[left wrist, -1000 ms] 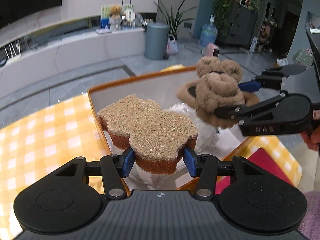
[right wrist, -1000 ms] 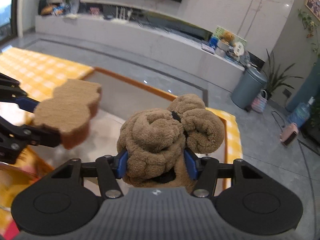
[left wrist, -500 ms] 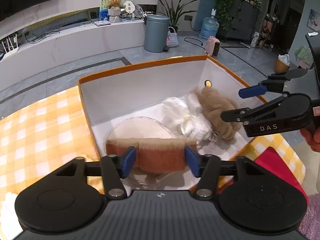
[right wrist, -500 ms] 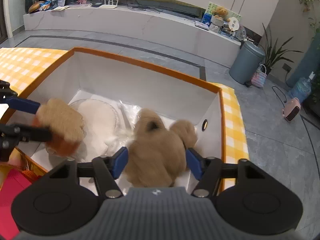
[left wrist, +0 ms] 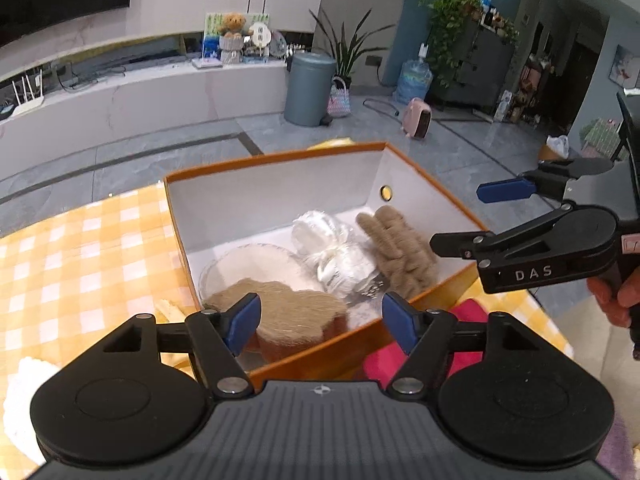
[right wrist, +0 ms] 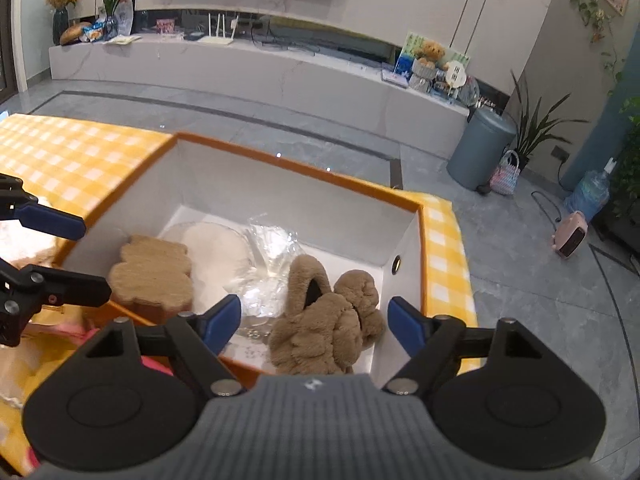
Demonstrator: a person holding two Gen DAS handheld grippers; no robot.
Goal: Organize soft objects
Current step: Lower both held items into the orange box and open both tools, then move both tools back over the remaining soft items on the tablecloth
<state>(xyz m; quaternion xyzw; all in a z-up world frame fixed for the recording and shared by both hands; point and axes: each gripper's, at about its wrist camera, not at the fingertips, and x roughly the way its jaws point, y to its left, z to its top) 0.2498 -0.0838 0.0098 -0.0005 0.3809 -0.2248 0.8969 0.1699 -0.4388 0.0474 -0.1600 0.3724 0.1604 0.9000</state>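
Lying inside orange box (right wrist: 304,170): brown sponge (right wrist: 154,276), white pad (right wrist: 218,250), plastic-wrapped bundle (left wrist: 338,250), brown plush toy (right wrist: 324,328). Left tongs (left wrist: 320,322) spread around sponge; right tongs (right wrist: 314,322) spread above toy.

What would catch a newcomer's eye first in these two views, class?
The orange-rimmed box on the yellow checked tablecloth dominates. Inside lie a bear-shaped fibre sponge at its left end and a fluffy brown plush at its right. Both the left hand-held gripper and right hand-held gripper hang open above.
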